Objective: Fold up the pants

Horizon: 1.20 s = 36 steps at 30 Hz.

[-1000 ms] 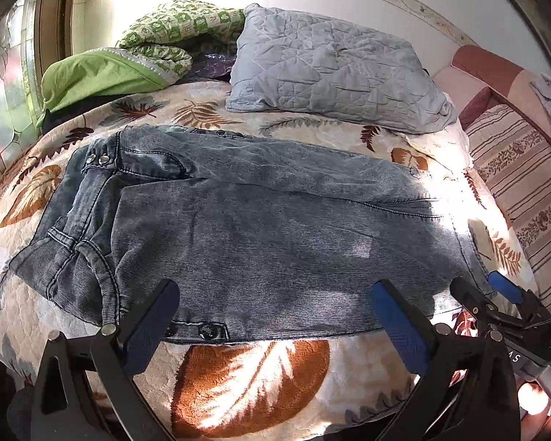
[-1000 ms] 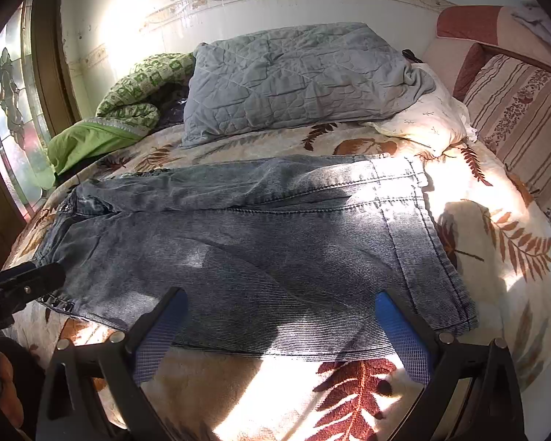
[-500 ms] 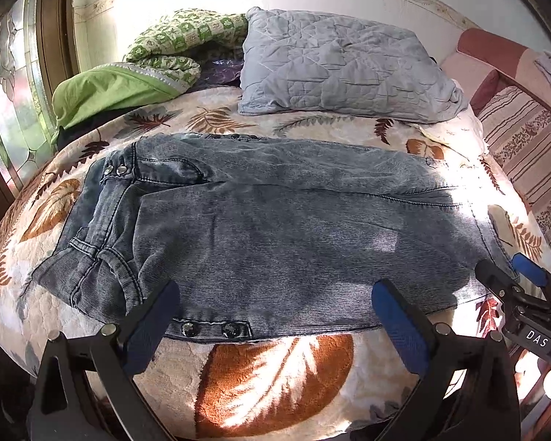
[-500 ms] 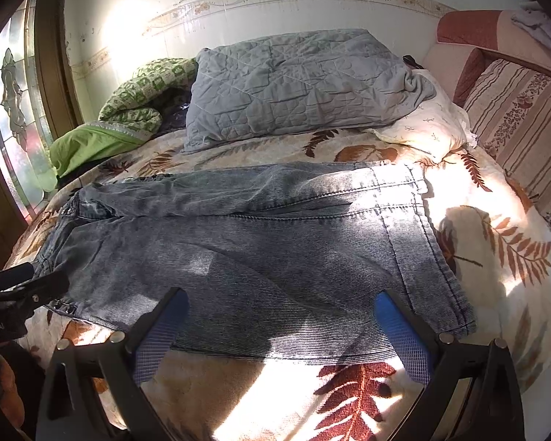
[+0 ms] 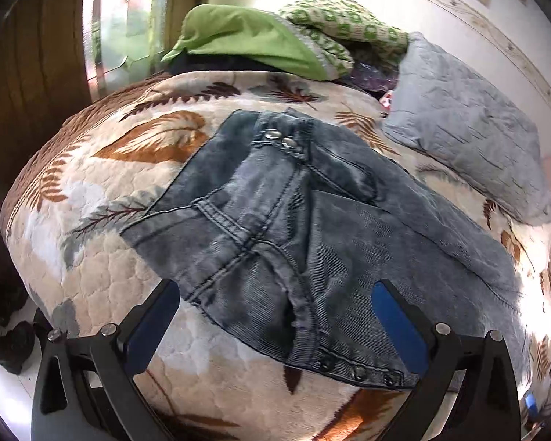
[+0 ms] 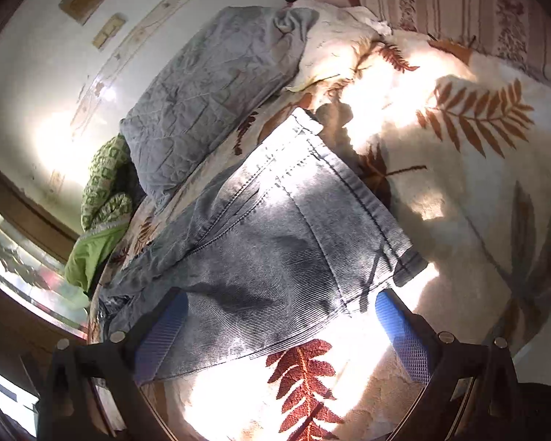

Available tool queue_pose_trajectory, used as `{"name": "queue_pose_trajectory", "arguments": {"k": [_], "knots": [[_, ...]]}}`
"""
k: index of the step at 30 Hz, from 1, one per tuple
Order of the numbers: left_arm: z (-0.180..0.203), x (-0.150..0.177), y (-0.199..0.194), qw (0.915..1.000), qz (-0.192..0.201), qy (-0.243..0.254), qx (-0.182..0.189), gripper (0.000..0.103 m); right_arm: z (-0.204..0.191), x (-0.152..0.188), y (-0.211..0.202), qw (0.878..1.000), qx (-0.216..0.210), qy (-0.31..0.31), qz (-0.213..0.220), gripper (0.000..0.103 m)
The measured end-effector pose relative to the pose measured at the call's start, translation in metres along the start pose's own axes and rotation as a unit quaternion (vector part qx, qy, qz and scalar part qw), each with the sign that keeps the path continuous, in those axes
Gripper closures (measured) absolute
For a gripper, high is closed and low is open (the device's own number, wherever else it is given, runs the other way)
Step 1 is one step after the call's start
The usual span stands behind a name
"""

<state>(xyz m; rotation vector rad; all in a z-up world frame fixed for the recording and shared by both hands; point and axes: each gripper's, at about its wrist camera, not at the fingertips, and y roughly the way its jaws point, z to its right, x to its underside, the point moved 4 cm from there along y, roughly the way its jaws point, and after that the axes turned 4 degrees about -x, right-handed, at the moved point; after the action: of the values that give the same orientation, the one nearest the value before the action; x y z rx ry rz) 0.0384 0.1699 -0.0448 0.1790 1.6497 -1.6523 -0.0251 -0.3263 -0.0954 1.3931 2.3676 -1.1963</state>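
The grey acid-washed jeans (image 5: pixel 312 228) lie flat across the bed (image 5: pixel 103 198), already doubled lengthwise with one leg over the other. In the left wrist view the waist end is nearest: two metal snap buttons (image 5: pixel 280 137) sit at the far edge of the waistband, a row of dark snaps (image 5: pixel 356 372) lines the near edge, and the fly seam curves down between them. In the right wrist view the leg hems (image 6: pixel 352 191) are nearest, lit by a bright patch of sun, with the stitched cuff edge running diagonally and one corner turned up slightly.

The left gripper (image 5: pixel 275 316) has its blue-padded fingers (image 5: pixel 398 327) wide apart, holding nothing; it hangs at the near edge of the waist end, and whether a pad touches the denim cannot be told. The right gripper (image 6: pixel 281 334) likewise has its blue-padded fingers (image 6: pixel 400 334) spread wide and empty, framing the near corner of the hems.

Under the jeans is a quilted cream bedspread (image 6: pixel 459 220) printed with brown and rust fern leaves. Beyond the jeans, a grey quilted pillow (image 5: pixel 466 136) rests against the wall, and beside it lie a green-patterned blanket (image 5: pixel 334 25) and a plain green cloth (image 5: pixel 238 40). A striped cushion (image 6: pixel 459 3) stands past the hem end.
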Motion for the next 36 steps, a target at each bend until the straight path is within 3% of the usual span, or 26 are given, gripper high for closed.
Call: {"name": "queue_pose_trajectory", "arguments": {"k": [5,10,11,12,13,14,16,17,19,22,26,28,29,30,31,36], "knots": [[-0.035,-0.007,0.014,0.9973,-0.010,-0.073,-0.005,0.000,0.037,-0.008,0.001,0.994,-0.035,0.105,-0.010,0.001],[-0.045,-0.007,0.033,0.9938,-0.043,-0.103,0.002,0.004,0.048,-0.016,0.014,0.988,-0.045,0.149,-0.019,0.012],[-0.046,-0.007,0.037,0.9929,-0.051,-0.108,0.008,0.008,0.050,-0.018,0.016,0.987,-0.043,0.154,-0.019,0.014],[-0.046,-0.006,0.041,0.9917,-0.061,-0.112,0.016,0.023,0.051,-0.020,0.019,0.986,-0.040,0.158,-0.019,0.019],[-0.047,-0.005,0.046,0.9901,-0.074,-0.117,0.021,0.047,0.053,-0.023,0.021,0.986,-0.037,0.160,-0.018,0.026],[-0.050,-0.004,0.049,0.9882,-0.086,-0.125,0.018,0.056,0.055,-0.025,0.023,0.986,-0.031,0.161,-0.018,0.030],[-0.056,-0.005,0.049,0.9853,-0.086,-0.145,0.031,0.061,0.058,-0.025,0.025,0.986,-0.021,0.164,-0.016,0.049],[-0.057,-0.006,0.050,0.9844,-0.088,-0.148,0.035,0.064,0.058,-0.025,0.026,0.987,-0.015,0.161,-0.017,0.052],[-0.061,-0.006,0.052,0.9830,-0.094,-0.155,0.031,0.078,0.055,-0.025,0.027,0.989,-0.004,0.144,-0.015,0.057],[-0.066,-0.006,0.054,0.9802,-0.097,-0.169,0.035,0.083,0.053,-0.025,0.029,0.991,0.001,0.132,-0.018,0.065],[-0.068,-0.007,0.048,0.9793,-0.095,-0.175,0.038,0.084,0.052,-0.024,0.029,0.992,0.006,0.122,-0.023,0.068],[-0.067,-0.007,0.041,0.9810,-0.098,-0.164,0.031,0.074,0.054,-0.022,0.029,0.992,0.008,0.125,-0.026,0.068],[-0.070,-0.005,0.039,0.9807,-0.104,-0.165,0.018,0.066,0.055,-0.022,0.029,0.992,0.010,0.127,-0.024,0.068],[-0.073,-0.003,0.037,0.9799,-0.106,-0.169,0.000,0.041,0.056,-0.022,0.028,0.991,0.008,0.130,-0.024,0.067],[-0.079,-0.001,0.035,0.9793,-0.101,-0.175,-0.017,0.028,0.056,-0.022,0.028,0.991,0.005,0.132,-0.023,0.064],[-0.084,-0.003,0.045,0.9797,-0.101,-0.172,-0.024,0.028,0.051,-0.022,0.029,0.992,0.006,0.122,-0.022,0.060]]}}
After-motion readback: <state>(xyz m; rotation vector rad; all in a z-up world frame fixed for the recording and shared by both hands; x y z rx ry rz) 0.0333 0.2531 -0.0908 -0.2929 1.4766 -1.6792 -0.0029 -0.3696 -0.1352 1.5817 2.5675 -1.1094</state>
